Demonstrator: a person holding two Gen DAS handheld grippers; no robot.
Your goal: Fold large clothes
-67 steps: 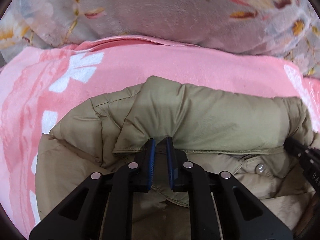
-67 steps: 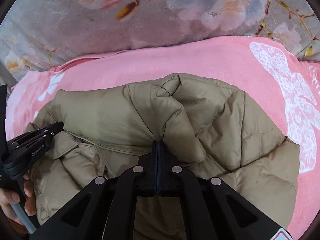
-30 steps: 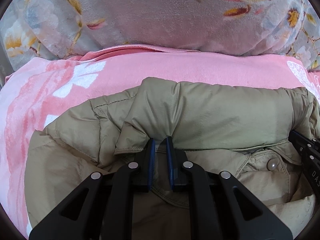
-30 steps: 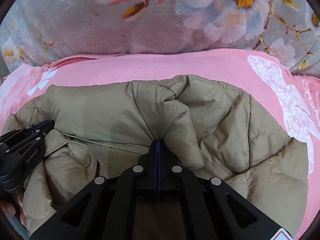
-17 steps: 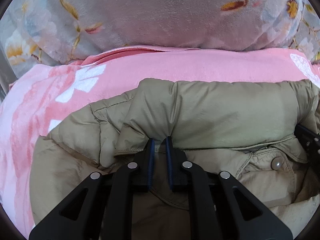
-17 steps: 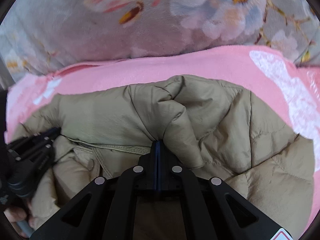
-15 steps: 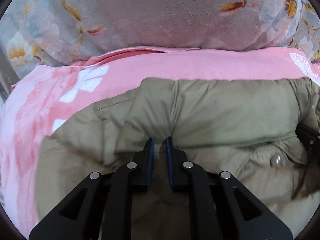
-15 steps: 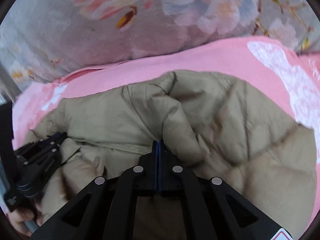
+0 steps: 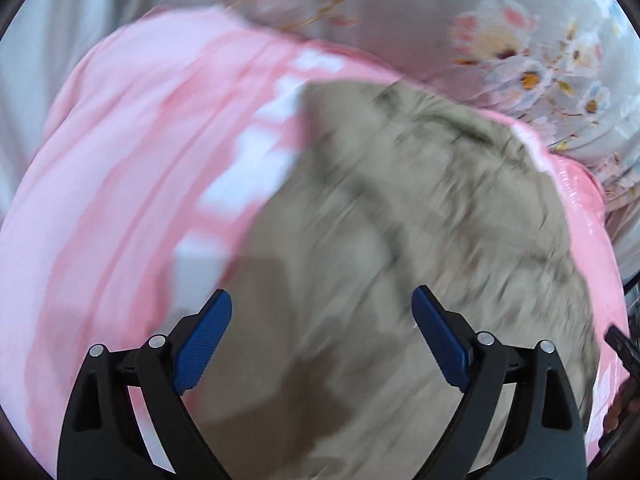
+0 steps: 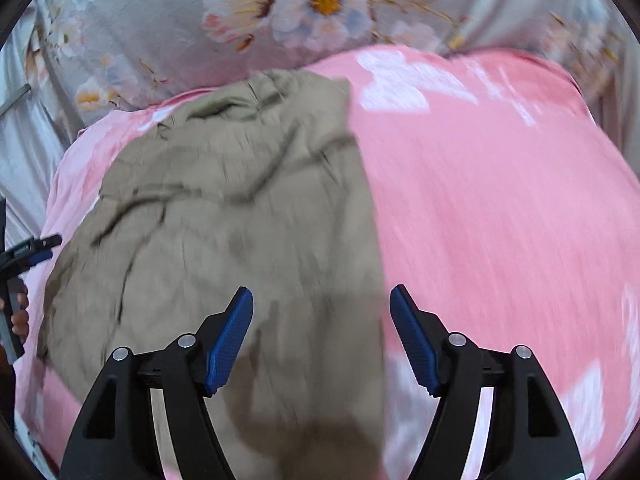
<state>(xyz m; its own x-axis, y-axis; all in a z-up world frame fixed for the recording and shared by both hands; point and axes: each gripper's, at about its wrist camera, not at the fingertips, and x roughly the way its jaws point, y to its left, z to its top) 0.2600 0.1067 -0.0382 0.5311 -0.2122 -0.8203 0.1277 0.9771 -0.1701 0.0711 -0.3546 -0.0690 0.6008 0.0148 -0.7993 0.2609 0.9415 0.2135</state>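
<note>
Now both of our claws stand released. Our left gripper (image 9: 321,340) has its blue-padded fingers (image 9: 204,334) spread wide, with nothing between them, and it hangs above the khaki puffer jacket (image 9: 420,240). Our right gripper (image 10: 321,338) is just as wide apart, its blue pads (image 10: 230,336) holding nothing, poised over the jacket's right edge, where khaki meets pink.

Moving outward, the jacket (image 10: 224,216) lies spread as one broad, rumpled mass on the pink blanket (image 10: 500,220). In the left wrist view it fills the middle and right of the picture, and its far end reaches close to the blanket's far edge. In the right wrist view it fills the left and middle, with a straight edge running down the picture between our right fingers. Both views are smeared by motion, so we cannot make out seams or buttons.

The pink blanket (image 9: 120,200) bears white printed shapes and shows bare on the outer side of each view. Beyond it lies a grey floral cover (image 10: 280,8), with pale pink and blue flowers (image 9: 500,40) along the far side.

At the left edge of the right wrist view, the tip of our left gripper (image 10: 34,246) shows, and below it the fingers of our left hand (image 10: 18,312) on its handle.
</note>
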